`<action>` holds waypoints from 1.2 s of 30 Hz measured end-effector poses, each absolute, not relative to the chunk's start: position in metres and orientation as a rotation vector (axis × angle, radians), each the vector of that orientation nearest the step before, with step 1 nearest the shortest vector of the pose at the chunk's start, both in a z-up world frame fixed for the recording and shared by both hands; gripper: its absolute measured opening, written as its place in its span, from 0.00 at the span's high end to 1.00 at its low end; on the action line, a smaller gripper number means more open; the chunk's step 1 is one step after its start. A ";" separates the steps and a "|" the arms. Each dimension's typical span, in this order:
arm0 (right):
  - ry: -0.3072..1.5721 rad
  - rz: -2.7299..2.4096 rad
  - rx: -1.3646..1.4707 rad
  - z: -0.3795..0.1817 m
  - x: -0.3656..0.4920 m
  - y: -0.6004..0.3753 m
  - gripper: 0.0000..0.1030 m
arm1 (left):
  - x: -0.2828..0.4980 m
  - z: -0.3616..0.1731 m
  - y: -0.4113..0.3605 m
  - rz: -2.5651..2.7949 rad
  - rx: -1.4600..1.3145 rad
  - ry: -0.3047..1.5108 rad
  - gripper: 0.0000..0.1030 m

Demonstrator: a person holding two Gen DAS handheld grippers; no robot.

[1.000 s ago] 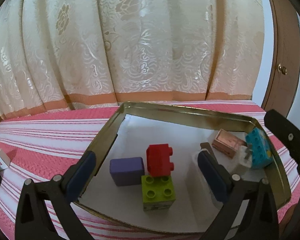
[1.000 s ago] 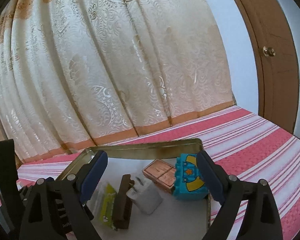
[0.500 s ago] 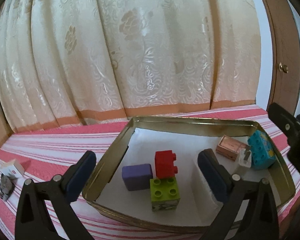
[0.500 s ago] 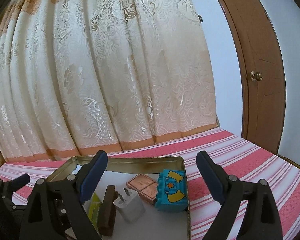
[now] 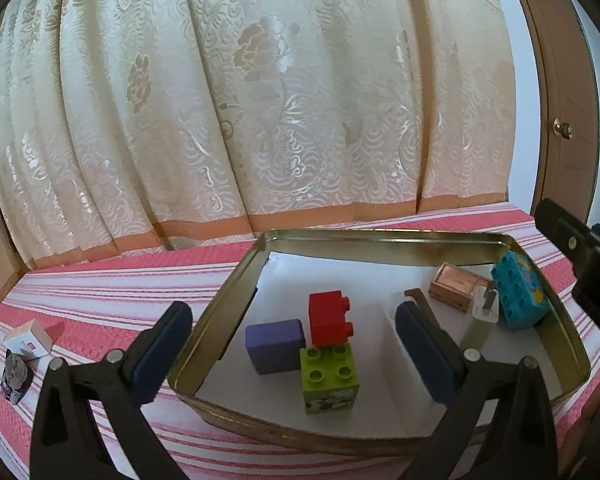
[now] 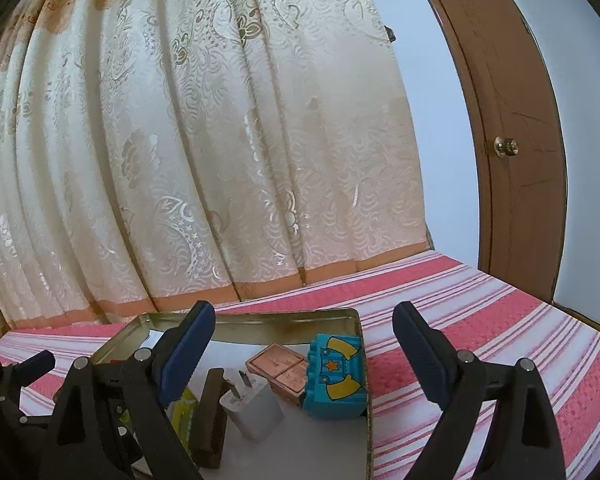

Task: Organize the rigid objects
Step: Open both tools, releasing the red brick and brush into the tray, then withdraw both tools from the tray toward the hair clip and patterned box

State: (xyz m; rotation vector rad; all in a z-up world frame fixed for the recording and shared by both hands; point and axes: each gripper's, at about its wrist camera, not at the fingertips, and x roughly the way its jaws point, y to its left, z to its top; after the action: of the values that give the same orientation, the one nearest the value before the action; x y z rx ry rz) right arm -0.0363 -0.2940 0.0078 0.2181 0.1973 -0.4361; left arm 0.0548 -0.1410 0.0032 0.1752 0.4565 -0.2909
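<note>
A gold metal tray (image 5: 236, 300) lined with white paper sits on the pink striped cloth. In it lie a red brick (image 5: 327, 318), a purple block (image 5: 275, 345), a green brick (image 5: 329, 376), a copper box (image 5: 456, 287), a white charger plug (image 5: 485, 314) and a blue brick (image 5: 520, 295). My left gripper (image 5: 294, 354) is open and empty, held above the tray's near edge. My right gripper (image 6: 304, 354) is open and empty above the tray's right side (image 6: 364, 400), over the blue brick (image 6: 334, 376), the charger (image 6: 252, 408), the copper box (image 6: 278, 366) and a brown bar (image 6: 212, 416).
A small white box (image 5: 28, 338) and a dark crumpled object (image 5: 15, 376) lie on the cloth at far left. A cream curtain (image 5: 260, 100) hangs behind the table. A brown door (image 6: 516, 140) stands at the right.
Both grippers have pulled back and risen away from the tray, which looks smaller and lower in both views. Both stay open and empty. The objects in the tray have not moved.
</note>
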 end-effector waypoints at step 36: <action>0.121 -0.405 0.199 0.012 -0.059 -0.258 0.11 | 0.033 0.006 -0.095 -0.278 0.185 0.410 0.00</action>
State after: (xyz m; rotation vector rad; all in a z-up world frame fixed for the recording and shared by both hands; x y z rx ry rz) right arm -0.0594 -0.2581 0.0120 0.1995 0.1208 -0.4049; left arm 0.0331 -0.0953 0.0057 0.1853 0.4098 -0.2779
